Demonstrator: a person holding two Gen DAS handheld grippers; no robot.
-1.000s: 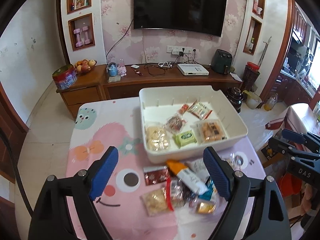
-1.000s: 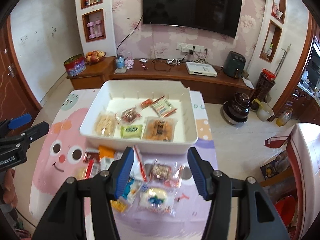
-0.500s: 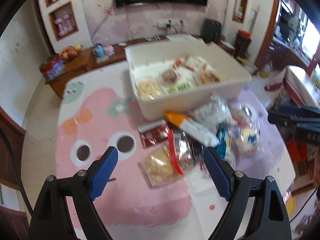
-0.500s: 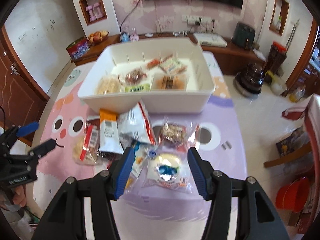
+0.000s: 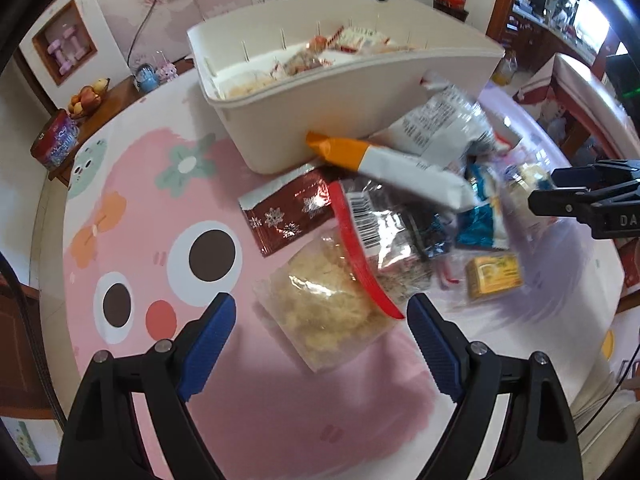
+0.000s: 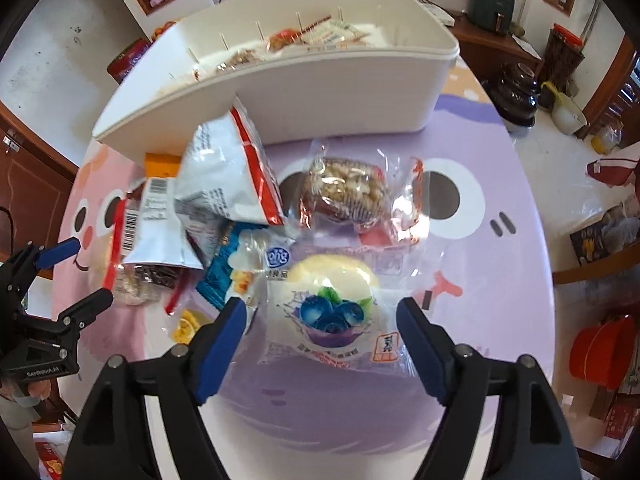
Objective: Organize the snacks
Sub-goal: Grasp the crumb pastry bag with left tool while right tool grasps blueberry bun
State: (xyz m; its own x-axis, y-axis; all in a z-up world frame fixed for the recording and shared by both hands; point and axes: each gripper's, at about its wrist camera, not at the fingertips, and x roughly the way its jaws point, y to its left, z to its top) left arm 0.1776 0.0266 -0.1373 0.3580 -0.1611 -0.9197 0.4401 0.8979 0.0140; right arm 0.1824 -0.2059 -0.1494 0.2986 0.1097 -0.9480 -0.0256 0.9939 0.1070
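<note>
A white bin [image 5: 360, 92] with several snacks inside stands at the back of the table; it also shows in the right wrist view [image 6: 320, 84]. A pile of loose snack packs lies in front of it. My left gripper [image 5: 320, 322] is open, its jaws either side of a clear pack of pale crumbly snack [image 5: 324, 308]. A maroon packet [image 5: 288, 212] and an orange-and-white pack [image 5: 384, 164] lie beyond. My right gripper [image 6: 318, 320] is open around a blueberry bun pack [image 6: 332, 308]. A nut cake pack [image 6: 344, 190] and a white-and-red bag [image 6: 228, 176] lie beyond it.
The tablecloth [image 5: 160, 208] is pink and purple with cartoon faces. A small yellow pack [image 5: 496, 276] lies at the right of the pile. A wooden TV cabinet [image 5: 96, 108] stands behind the table. A red bucket [image 6: 604, 352] is on the floor to the right.
Both grippers have dropped and moved forward toward the snack pile. The left now straddles the pale snack pack, the right straddles the blueberry bun pack. Both stay open.
</note>
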